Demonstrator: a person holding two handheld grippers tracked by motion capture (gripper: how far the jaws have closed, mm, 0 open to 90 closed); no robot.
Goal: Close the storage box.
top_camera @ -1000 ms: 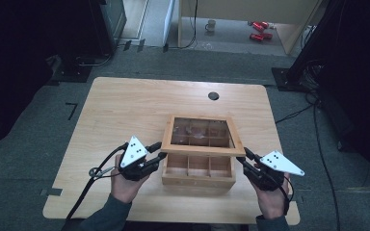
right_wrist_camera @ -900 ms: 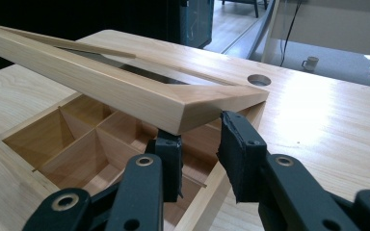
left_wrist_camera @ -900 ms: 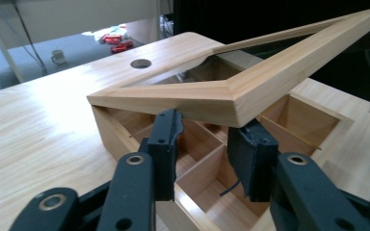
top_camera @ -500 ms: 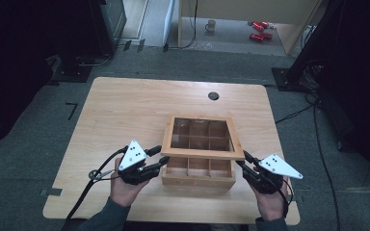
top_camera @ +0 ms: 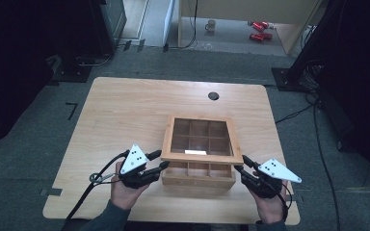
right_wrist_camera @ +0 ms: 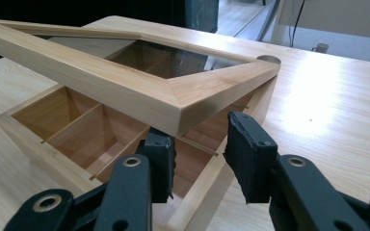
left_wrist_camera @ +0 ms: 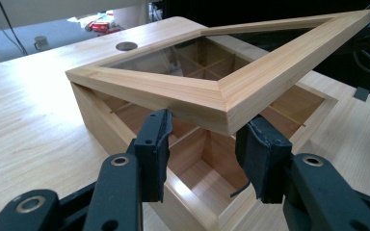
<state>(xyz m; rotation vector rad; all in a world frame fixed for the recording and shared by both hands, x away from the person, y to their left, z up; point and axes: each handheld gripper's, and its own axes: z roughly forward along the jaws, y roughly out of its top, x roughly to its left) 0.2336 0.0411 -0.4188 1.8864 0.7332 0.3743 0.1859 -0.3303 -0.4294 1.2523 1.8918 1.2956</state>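
Note:
A wooden compartment box point(top_camera: 198, 177) stands on the table near its front edge. Its glass-paned lid point(top_camera: 202, 158) is tilted up at the front, over the box. My left gripper point(top_camera: 163, 159) is at the lid's front left corner point(left_wrist_camera: 224, 108). That corner lies above the gap between my open jaws point(left_wrist_camera: 204, 139). My right gripper point(top_camera: 241, 163) is at the front right corner point(right_wrist_camera: 176, 108), likewise open point(right_wrist_camera: 200, 139) beneath it. Both pairs of jaws have just been opening. I cannot tell whether the lid rests on the fingertips. The box's compartments point(right_wrist_camera: 77, 130) look empty.
The light wooden table point(top_camera: 125, 115) has a round cable hole point(top_camera: 213, 96) behind the box. A cable point(top_camera: 96, 178) trails from the left gripper to the front edge. Beyond the table are dark stands, a mug point(top_camera: 211, 24) and red objects point(top_camera: 257, 30) on the floor.
The lid's front edge has come down closer to the box. Both grippers' jaws stand wider apart than before. The hands have stayed in place.

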